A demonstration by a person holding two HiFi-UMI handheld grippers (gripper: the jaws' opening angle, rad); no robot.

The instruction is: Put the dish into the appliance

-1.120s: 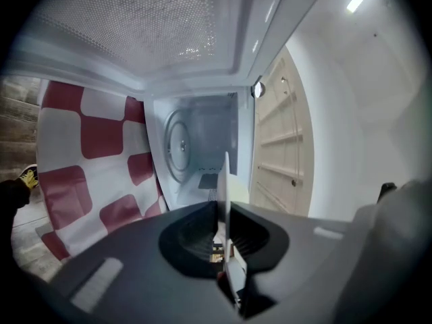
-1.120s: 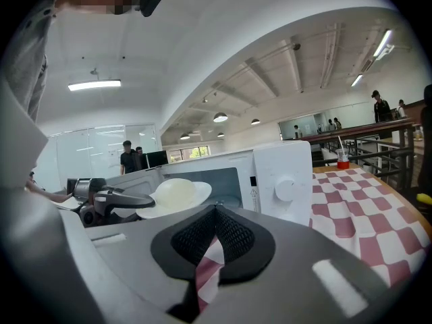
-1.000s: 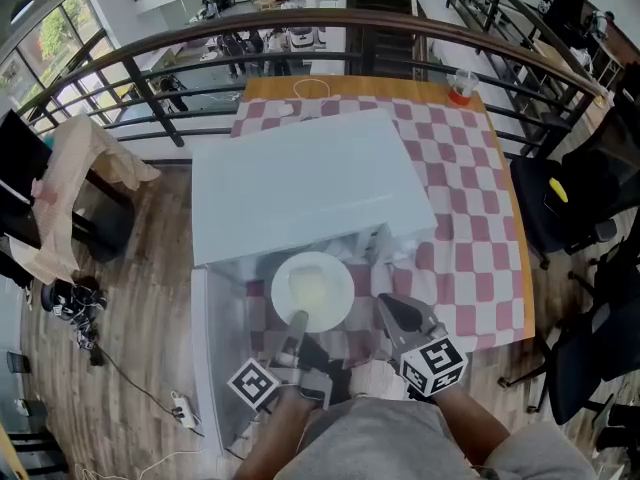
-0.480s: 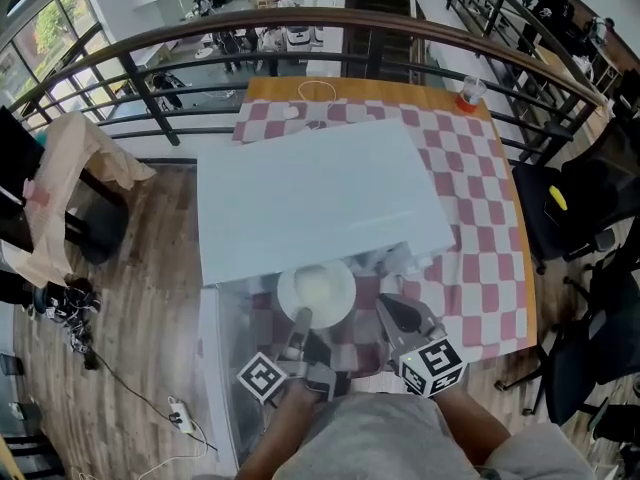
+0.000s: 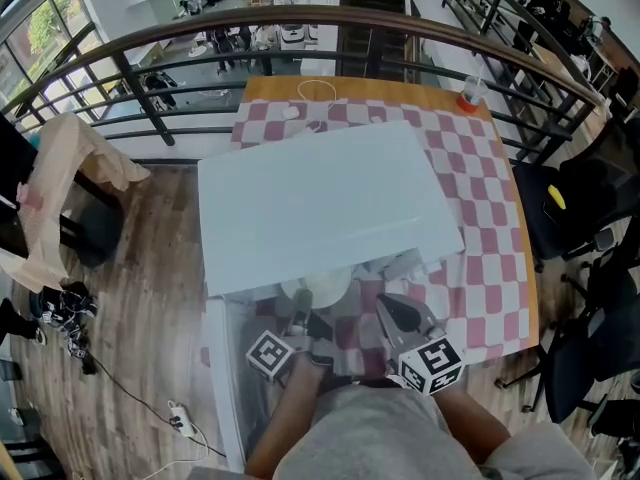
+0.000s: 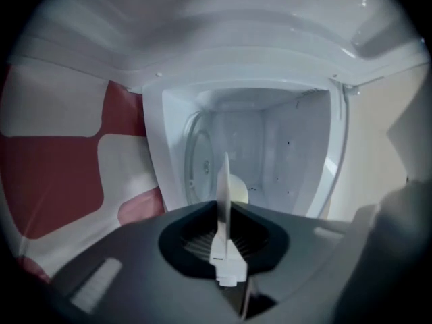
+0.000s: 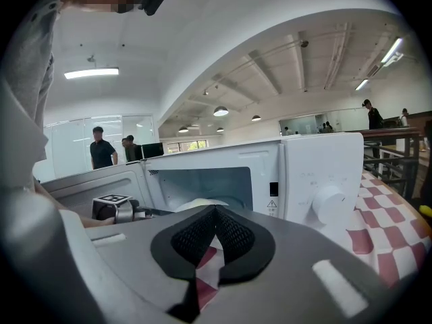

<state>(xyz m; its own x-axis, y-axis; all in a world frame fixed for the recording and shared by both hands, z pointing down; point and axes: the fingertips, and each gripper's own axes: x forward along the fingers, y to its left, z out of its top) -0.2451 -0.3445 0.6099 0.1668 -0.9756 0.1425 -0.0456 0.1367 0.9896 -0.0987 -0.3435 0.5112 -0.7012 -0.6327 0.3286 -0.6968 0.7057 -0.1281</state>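
Note:
The white microwave stands on the checked tablecloth with its door swung open at the lower left. In the head view only the near rim of the white plate shows under the microwave's top edge. My left gripper is shut on that rim. The left gripper view shows the plate edge-on between the jaws of my left gripper, right at the mouth of the cavity. My right gripper hangs beside it, in front of the control panel, shut with nothing in it. In its own view, the right gripper faces the microwave front.
The red-and-white checked cloth covers the table to the right of the microwave. A dial sits on the control panel. A cup stands at the table's far right corner. A railing runs behind, and black chairs stand to the right.
My left gripper has carried the plate forward and down into the microwave's opening, so most of it is now hidden under the top. The right gripper has shifted only slightly.

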